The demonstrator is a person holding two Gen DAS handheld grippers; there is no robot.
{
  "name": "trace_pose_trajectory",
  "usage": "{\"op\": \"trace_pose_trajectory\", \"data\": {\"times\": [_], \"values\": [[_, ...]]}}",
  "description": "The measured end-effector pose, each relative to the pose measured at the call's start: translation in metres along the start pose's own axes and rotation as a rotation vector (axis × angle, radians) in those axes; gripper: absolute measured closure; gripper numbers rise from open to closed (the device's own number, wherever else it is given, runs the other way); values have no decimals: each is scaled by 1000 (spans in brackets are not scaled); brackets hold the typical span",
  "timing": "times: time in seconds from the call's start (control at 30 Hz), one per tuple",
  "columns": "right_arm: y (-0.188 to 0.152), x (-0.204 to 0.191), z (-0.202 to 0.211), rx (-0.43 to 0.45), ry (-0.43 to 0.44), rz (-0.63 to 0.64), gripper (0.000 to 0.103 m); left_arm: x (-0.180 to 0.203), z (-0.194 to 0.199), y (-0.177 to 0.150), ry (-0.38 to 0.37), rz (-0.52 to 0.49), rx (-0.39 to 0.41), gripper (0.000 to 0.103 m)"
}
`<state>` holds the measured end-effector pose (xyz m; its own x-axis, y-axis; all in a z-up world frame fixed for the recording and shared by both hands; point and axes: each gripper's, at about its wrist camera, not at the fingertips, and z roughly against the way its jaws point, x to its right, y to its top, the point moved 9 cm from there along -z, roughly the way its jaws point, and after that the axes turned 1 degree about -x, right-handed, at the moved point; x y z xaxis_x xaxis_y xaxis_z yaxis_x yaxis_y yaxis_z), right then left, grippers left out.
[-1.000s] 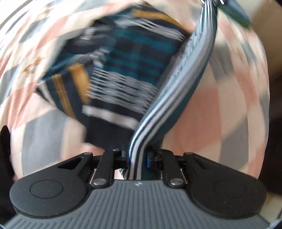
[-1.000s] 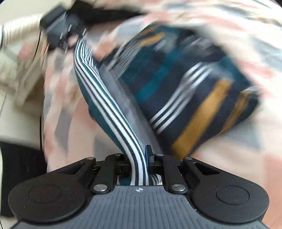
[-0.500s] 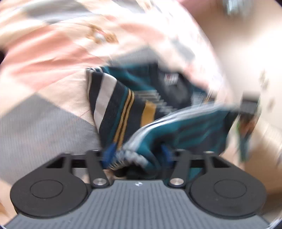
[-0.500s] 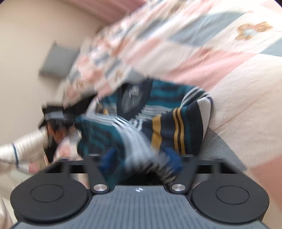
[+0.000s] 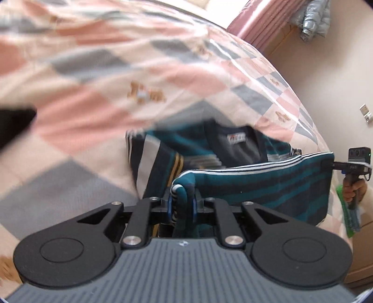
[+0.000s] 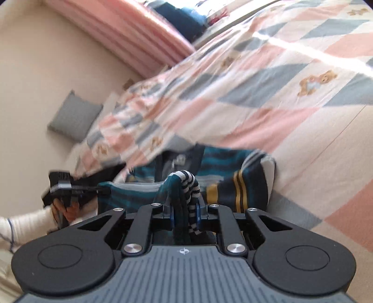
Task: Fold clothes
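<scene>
A teal, navy, white and mustard striped sweater (image 5: 256,186) lies on the bed, its collar and label facing up. My left gripper (image 5: 183,205) is shut on one corner of its striped hem. My right gripper (image 6: 185,209) is shut on the other hem corner (image 6: 186,184). The hem edge stretches taut between them over the sweater's body (image 6: 233,186). The right gripper (image 5: 335,166) shows at the far right of the left wrist view, held by a hand (image 5: 354,191). At the left of the right wrist view the left gripper (image 6: 102,190) shows too.
The bed carries a pink, grey and cream checked quilt (image 5: 139,77) with bear prints. A grey cushion (image 6: 74,116) lies on the floor beside it. Pink curtains (image 5: 263,25) and a silvery jacket (image 5: 312,18) hang by the wall. A dark garment (image 6: 179,16) lies at the far bed edge.
Both grippers swung the hem from hanging upright down and forward over the sweater's body, and the views tipped from looking down to looking across the bed. Both grips held.
</scene>
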<state>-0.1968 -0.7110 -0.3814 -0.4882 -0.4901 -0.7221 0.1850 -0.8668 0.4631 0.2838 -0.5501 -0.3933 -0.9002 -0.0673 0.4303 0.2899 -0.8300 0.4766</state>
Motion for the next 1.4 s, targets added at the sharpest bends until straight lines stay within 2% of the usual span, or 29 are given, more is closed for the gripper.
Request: {"op": "trace_pose_trajectory", "data": {"times": [0.17,0.27,0.33,0.43,0.53,0.6,0.7,0.77,0.8,0.83,0.87,0.9,0.97,1.0,1.07,1.1,1.17,1.2,1.27,1.33,1.4], "values": [[32,33,-16,45,-69,-83,87,-7,-14,46,51,11,37,91],[34,60,-35,17,-150,-131,87,-13,-36,62,82,1,26,90],[36,68,-43,10,-176,-139,87,-14,-50,67,103,-4,5,91],[45,63,-38,49,-173,-107,87,-11,-52,74,105,-29,33,91],[49,74,-38,77,-206,-132,88,-18,-50,82,87,22,78,90],[45,84,-43,78,-242,-157,88,-21,-59,84,93,31,78,90],[39,100,-54,80,-313,-180,89,-24,-87,78,155,-14,33,88],[38,102,-59,75,-347,-195,88,-32,-97,77,182,5,16,87],[39,98,-58,69,-371,-183,84,-34,-97,78,191,24,20,82],[41,91,-53,78,-412,-155,80,-37,-93,80,205,43,33,79],[43,83,-48,87,-453,-126,69,-39,-85,83,226,54,54,74],[47,76,-39,124,-515,-87,54,-40,-74,85,256,53,77,70],[51,57,-22,198,-638,10,50,-35,-51,88,313,50,132,71],[53,46,-13,235,-699,68,50,-28,-41,89,328,36,163,74],[49,19,-19,258,-704,214,48,-8,-23,91,338,-12,226,75],[46,5,-22,269,-704,287,49,5,-20,91,318,-42,244,75],[32,-7,-50,190,-690,422,52,29,-34,85,242,-108,219,74],[24,-13,-63,150,-682,488,63,35,-48,81,240,-146,194,74],[13,5,-84,74,-738,544,66,33,-79,72,270,-211,132,74],[5,31,-90,42,-754,561,70,16,-105,63,314,-224,78,79],[7,42,-92,55,-717,538,71,-2,-121,63,319,-197,53,83]]}}
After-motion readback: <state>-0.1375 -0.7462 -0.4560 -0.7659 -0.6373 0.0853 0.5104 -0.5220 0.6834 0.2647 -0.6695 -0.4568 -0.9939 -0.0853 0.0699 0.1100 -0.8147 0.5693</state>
